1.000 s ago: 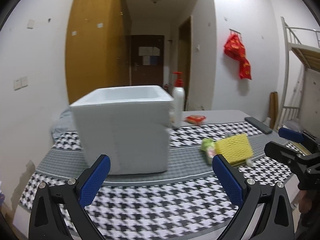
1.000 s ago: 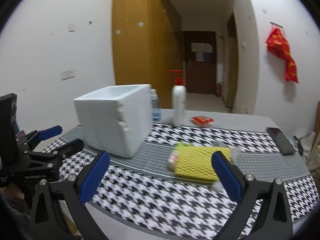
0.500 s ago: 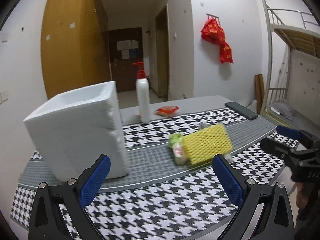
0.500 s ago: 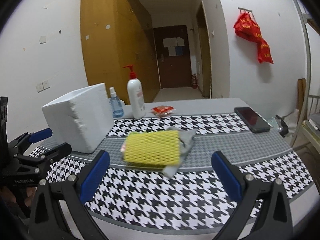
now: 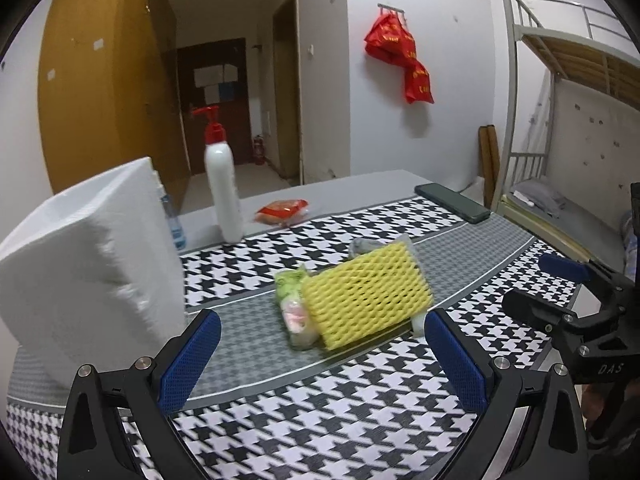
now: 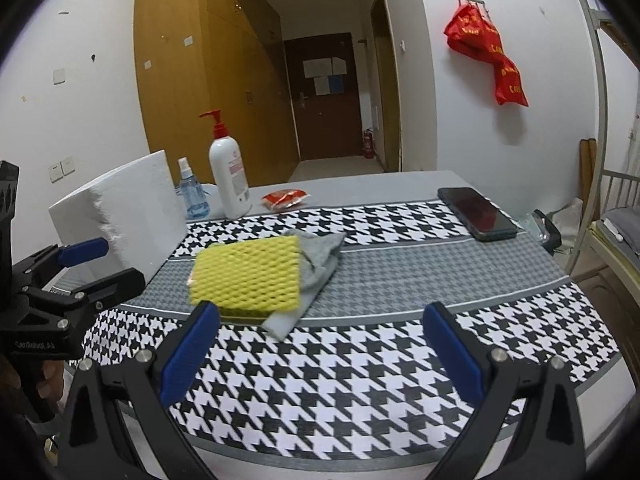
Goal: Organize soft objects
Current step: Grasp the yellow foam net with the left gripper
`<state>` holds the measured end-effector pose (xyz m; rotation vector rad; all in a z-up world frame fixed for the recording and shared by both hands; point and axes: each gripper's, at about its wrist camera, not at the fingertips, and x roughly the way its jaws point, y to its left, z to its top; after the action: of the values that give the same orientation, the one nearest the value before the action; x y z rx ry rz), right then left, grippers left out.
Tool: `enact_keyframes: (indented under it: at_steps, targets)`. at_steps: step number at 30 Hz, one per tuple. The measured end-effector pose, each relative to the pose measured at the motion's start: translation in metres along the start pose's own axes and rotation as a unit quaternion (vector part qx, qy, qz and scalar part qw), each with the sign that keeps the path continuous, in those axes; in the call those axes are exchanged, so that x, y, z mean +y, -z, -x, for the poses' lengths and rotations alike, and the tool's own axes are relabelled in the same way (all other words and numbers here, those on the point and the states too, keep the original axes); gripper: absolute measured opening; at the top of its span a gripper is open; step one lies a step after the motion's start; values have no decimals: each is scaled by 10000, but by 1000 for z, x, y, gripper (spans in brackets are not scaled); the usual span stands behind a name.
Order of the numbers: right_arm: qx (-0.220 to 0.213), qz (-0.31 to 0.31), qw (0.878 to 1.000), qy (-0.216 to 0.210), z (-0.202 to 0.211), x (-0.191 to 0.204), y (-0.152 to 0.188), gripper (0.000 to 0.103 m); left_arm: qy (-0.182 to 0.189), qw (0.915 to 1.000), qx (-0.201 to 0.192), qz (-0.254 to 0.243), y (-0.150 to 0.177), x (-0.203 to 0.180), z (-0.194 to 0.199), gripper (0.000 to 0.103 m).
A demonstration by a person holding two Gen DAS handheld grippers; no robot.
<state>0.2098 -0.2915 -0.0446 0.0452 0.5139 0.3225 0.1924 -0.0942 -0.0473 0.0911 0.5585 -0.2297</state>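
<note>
One white foam box (image 6: 120, 216) stands at the left of the table (image 6: 360, 360), on the houndstooth cloth; from both cameras only its outer walls and rim show, so what it holds cannot be told. Just right of it, near the middle of the cloth, lies one pile of soft things: a yellow foam net (image 6: 248, 276) on top, a grey cloth (image 6: 322, 262) under its right side, and a green and pink packet (image 5: 294, 304) sticking out at its left end, all touching one another. Behind the box stand two bottles, a white pump bottle (image 6: 229, 180) with a red top and a small blue spray bottle (image 6: 192, 196) beside it. One red packet (image 6: 285, 198) lies on the bare far part of the table, and one dark phone (image 6: 476, 213) lies at the far right. The left gripper (image 5: 316, 360) hangs over the near edge with its blue pads spread wide, holding nothing. The right gripper (image 6: 320, 356) is likewise spread wide and empty, the pile just beyond its left finger.
</note>
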Motion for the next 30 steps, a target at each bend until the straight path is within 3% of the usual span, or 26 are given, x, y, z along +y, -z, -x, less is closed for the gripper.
enact_keyframes:
  at_steps: [7, 10, 17, 23, 28, 30]
  targets:
    - [102, -47, 9999, -58, -9, -5, 2, 103, 438, 9977, 509, -85, -3, -8, -26, 102]
    - [115, -72, 9999, -54, -11, -8, 1, 103, 442, 9974, 519, -247, -3, -13, -34, 100]
    - [172, -103, 9998, 3, -13, -13, 1, 103, 517, 9954, 750, -289, -5, -15, -61, 83]
    - [185, -129, 9997, 80, -12, -18, 1, 103, 605, 9934, 953, -216, -5, -14, -76, 79]
    - [251, -214, 9994, -53, -13, -20, 1, 103, 675, 9902, 1208, -167, -3, -14, -87, 64]
    - [248, -227, 9993, -153, -12, -20, 0, 103, 742, 9885, 1308, -144, -2, -14, -92, 53]
